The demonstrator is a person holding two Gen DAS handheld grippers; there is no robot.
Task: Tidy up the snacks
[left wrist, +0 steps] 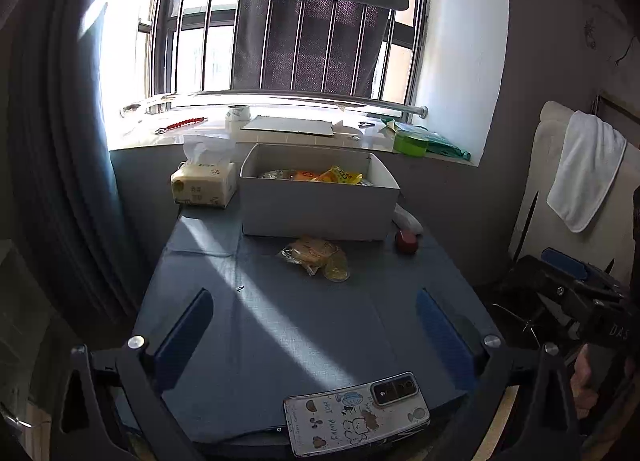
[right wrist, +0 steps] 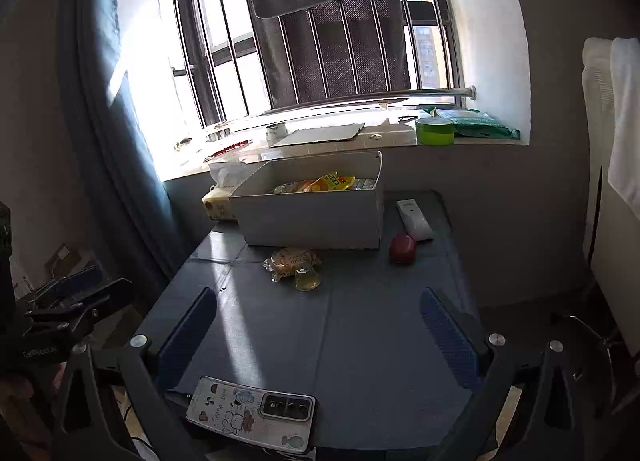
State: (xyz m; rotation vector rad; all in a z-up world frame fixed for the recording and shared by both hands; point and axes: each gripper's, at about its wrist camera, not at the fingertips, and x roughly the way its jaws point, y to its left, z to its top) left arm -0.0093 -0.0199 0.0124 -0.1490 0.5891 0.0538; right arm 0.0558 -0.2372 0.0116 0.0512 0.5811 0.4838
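- We judge the sorting to be partly done: the white box (left wrist: 320,201) at the far edge of the desk (left wrist: 280,321) already holds several packets, a yellow packet (left wrist: 340,174) showing above its rim
- Three snacks are left out on the desk: a clear-wrapped pastry (left wrist: 310,253) just in front of the box's near wall, a small jelly cup (left wrist: 337,271) touching the pastry on its near side, and a red snack (left wrist: 406,241) near the box's right near corner
- A white remote-like bar (right wrist: 414,219) lies along the right edge of the desk beside the box; we would not count it as a snack
- The left claw (left wrist: 316,337) hovers over the near half of the desk with its blue pads spread wide, nothing between them and touching nothing
- The right claw (right wrist: 320,337) is likewise wide apart and empty, above the near edge, well short of the pastry
- A phone (left wrist: 356,413) in a cartoon case rests at the near edge of the desk, under both claws; a tissue pack (left wrist: 204,185) stands at the far left corner beside the box
- So we read this as the pause between picks, with no item in hand
- The next move, as we see it, calls for one claw to go forward to the pastry and jelly cup, close on one without dragging the other, and lift it over the near wall into the box
- The crinkly wrapper may slip, so we would grip the body of the pastry, not its loose film
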